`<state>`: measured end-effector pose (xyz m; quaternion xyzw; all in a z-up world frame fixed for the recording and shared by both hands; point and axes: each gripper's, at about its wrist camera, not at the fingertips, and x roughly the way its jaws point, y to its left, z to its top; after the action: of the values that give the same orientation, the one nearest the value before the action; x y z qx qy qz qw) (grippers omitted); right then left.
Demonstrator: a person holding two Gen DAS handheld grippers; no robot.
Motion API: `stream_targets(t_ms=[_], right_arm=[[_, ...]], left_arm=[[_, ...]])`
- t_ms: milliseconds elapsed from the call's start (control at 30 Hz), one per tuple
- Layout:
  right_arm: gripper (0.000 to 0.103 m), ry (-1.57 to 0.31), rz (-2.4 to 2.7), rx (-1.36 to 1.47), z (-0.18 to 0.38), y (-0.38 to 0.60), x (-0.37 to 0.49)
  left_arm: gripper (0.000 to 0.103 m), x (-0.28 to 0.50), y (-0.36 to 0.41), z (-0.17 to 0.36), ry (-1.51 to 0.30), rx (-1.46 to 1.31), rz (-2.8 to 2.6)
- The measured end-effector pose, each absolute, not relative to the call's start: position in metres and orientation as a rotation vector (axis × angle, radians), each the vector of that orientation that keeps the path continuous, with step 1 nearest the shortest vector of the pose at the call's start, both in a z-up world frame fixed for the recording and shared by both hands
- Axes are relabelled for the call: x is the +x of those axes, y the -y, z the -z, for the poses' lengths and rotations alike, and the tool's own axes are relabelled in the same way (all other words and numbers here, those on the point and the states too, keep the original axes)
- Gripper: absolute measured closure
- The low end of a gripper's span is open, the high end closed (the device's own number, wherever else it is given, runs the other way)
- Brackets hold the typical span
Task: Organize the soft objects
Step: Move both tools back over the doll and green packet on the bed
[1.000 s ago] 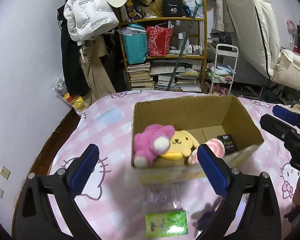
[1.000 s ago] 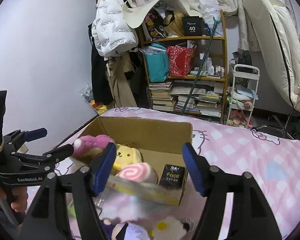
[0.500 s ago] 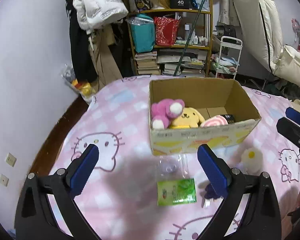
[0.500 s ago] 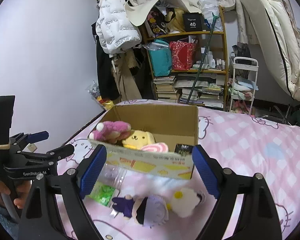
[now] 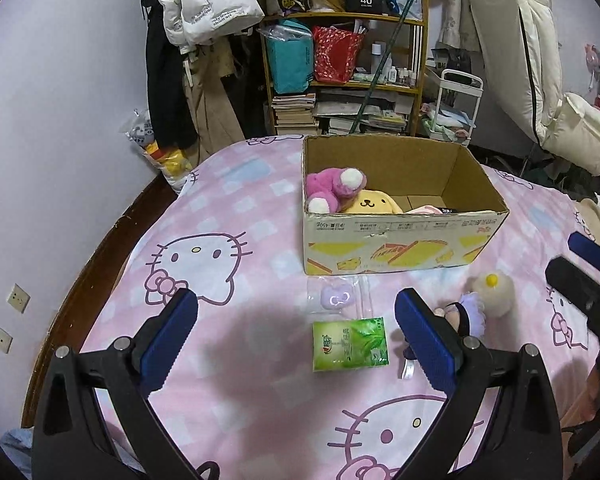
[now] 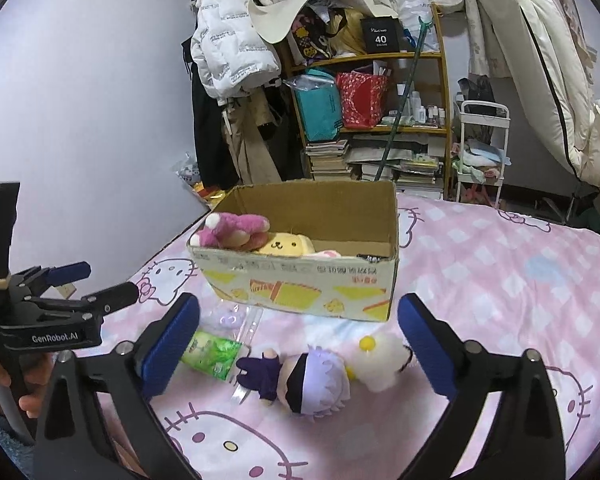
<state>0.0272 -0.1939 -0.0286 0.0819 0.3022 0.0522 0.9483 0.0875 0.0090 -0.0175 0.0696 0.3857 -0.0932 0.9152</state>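
Note:
A cardboard box (image 5: 396,240) (image 6: 300,284) stands on the pink Hello Kitty bedspread (image 5: 204,264). In it lie a pink plush (image 5: 332,188) (image 6: 236,230), a yellow dog plush (image 5: 374,204) (image 6: 284,246) and a pink-white roll. In front of the box lie a green tissue pack (image 5: 350,344) (image 6: 212,352), a lilac charm in a clear bag (image 5: 334,300), a purple-haired doll (image 6: 300,380) (image 5: 464,316) and a cream fluffy plush (image 6: 382,356) (image 5: 494,290). My left gripper (image 5: 296,336) is open above the tissue pack. My right gripper (image 6: 298,340) is open above the doll.
A cluttered bookshelf (image 6: 380,120) with bags and books, hanging coats (image 6: 228,60) and a white cart (image 6: 482,148) stand behind the bed. The bed's wooden edge (image 5: 96,256) runs along the left by the wall. A folded mattress (image 5: 540,60) leans at the right.
Both grippers have pulled back from the box and risen. The tissue pack, the charm bag, the doll and the cream plush in front of the box have come into view.

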Motion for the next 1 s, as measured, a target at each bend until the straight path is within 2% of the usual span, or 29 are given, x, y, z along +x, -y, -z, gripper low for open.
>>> stream_targets(t_ms=[1000], right_arm=[[0.0,-0.658,-0.103,0.128,0.05,0.184,0.036]], left_arm=[[0.005,0.105,-0.002,0.053,-0.927,0.139,0.231]])
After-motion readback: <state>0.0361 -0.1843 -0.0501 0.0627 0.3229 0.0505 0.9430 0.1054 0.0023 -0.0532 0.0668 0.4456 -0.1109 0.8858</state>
